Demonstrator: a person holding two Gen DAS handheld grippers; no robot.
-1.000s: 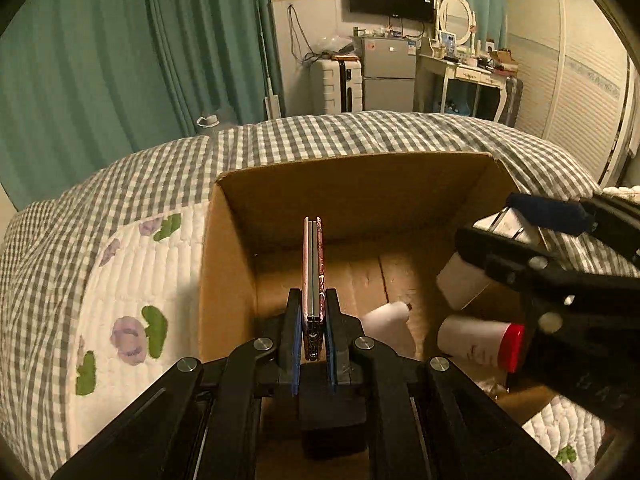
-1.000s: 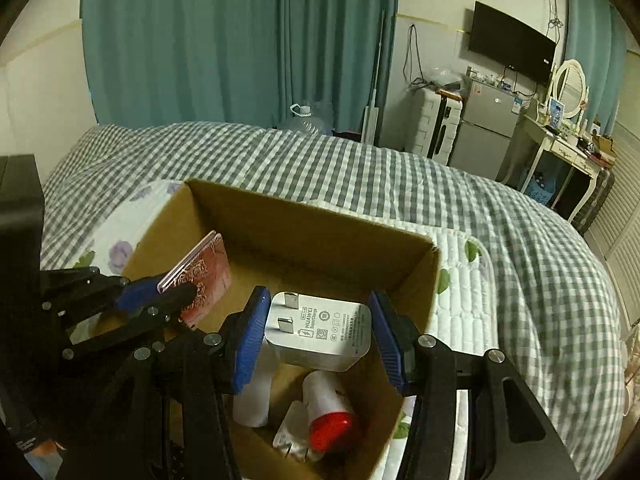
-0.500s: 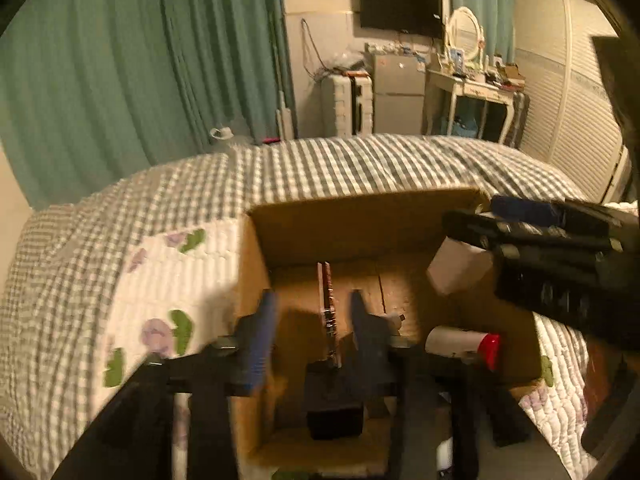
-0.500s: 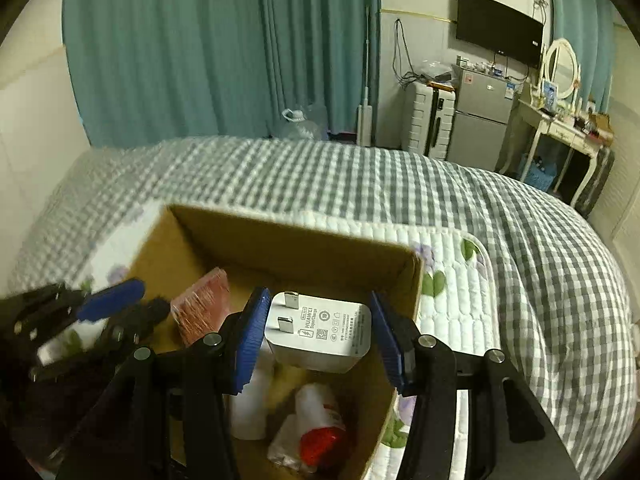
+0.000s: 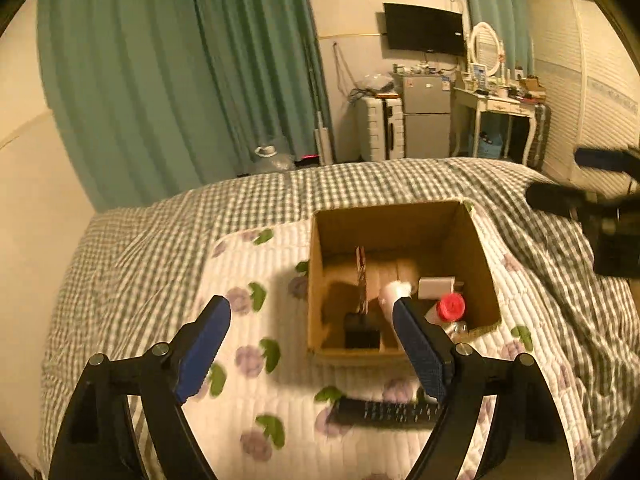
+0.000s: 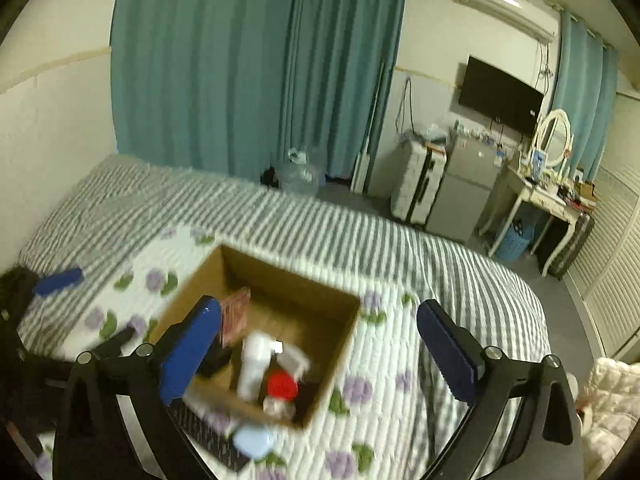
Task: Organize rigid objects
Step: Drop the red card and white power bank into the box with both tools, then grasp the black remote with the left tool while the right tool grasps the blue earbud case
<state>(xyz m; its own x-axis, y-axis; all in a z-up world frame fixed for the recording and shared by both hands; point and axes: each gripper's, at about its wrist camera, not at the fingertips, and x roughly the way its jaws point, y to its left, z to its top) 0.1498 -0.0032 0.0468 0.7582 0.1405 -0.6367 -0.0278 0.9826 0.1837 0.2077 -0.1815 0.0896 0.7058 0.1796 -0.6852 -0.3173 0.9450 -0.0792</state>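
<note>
The bed (image 5: 168, 232) wore a grey-and-white checked cover, with a white quilted pad (image 5: 256, 280) printed in purple flowers and green leaves spread over it. An open cardboard box (image 5: 314, 280) sat on the pad. A dark remote control (image 5: 384, 412) lay just before the box, on the pad too.

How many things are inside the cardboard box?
5 seen: a thin red pack upright, a white bottle, a white charger, a red-capped bottle, a black block. More may hide.
</note>
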